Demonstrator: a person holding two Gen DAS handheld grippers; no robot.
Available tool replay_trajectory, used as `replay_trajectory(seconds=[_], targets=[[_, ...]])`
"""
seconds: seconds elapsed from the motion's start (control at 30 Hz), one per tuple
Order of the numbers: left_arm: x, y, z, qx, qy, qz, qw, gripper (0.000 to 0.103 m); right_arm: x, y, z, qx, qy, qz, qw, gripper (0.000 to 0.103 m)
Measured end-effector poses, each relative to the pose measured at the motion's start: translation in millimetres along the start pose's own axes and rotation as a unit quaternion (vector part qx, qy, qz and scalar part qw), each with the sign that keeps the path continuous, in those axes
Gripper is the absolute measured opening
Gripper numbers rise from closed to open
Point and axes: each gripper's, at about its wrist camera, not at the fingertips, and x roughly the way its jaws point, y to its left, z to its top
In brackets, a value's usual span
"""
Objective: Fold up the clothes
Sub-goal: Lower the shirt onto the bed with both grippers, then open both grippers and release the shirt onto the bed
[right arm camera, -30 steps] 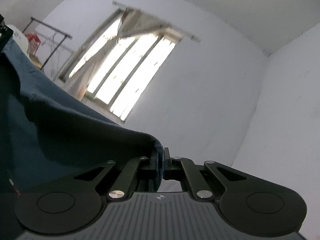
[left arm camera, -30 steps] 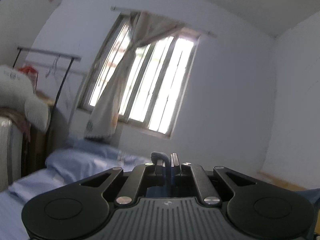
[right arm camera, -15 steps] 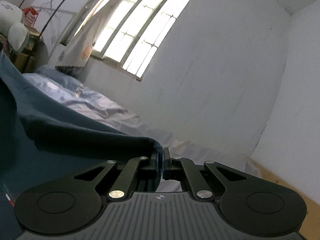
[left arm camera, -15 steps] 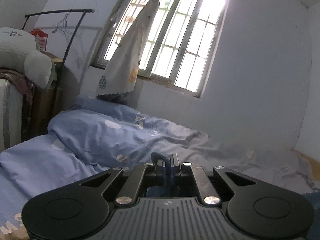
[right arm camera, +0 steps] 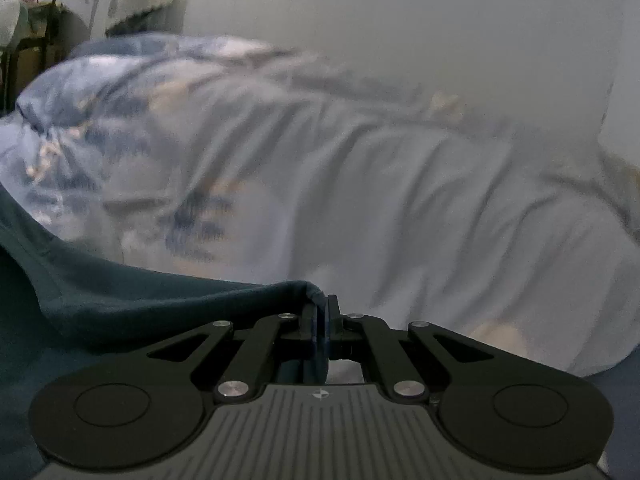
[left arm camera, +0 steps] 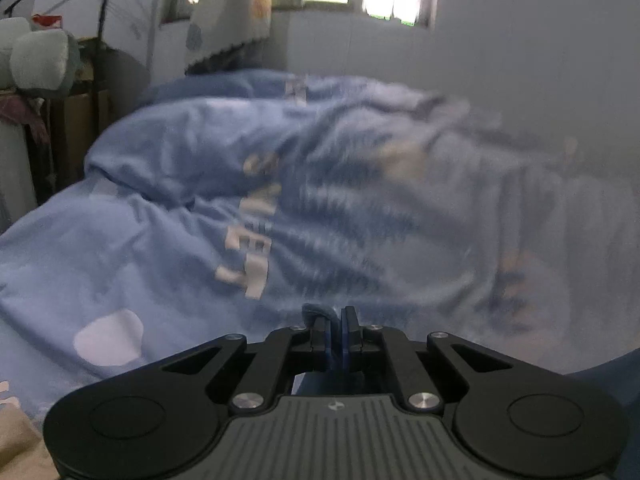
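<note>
Both grippers, left [left arm camera: 338,334] and right [right arm camera: 322,322], are pinching the dark garment [right arm camera: 120,304] fully closed, carrying it over the bed [right arm camera: 400,200]; thin edge-holds are risking slippage, bunching its landing.

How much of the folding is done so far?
Nothing looks folded yet. Both grippers are pinching a dark blue garment: the right gripper is shut on its edge, and the left gripper is shut on a bit of blue cloth too. The garment hangs between them above the blue quilt on the bed. It has yet to be laid flat and folded.
</note>
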Motion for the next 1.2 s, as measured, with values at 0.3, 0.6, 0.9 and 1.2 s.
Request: replay_trajectory(seconds=[0.3,0.6,0.9,1.2], targets=[[68,13,-44,0.005,0.07,0.013,0.9974,0.008,76,7,-30,0.011,0.088,0.025,0.996,0.003],[-6,38,-39,-0.034,0.017,-0.076,0.9964,0.069,-1,-4,-35,-0.026,0.009,0.022,0.999,0.048],[-196,24,-106,-0.015,-0.077,-0.16,0.9839,0.089,-66,103,-51,-0.3,-0.063,0.134,0.942,0.05],[-244,-8,-192,0.026,-0.13,-0.193,0.9721,0.092,-17,162,-56,-0.482,-0.013,0.1,0.87,0.045]])
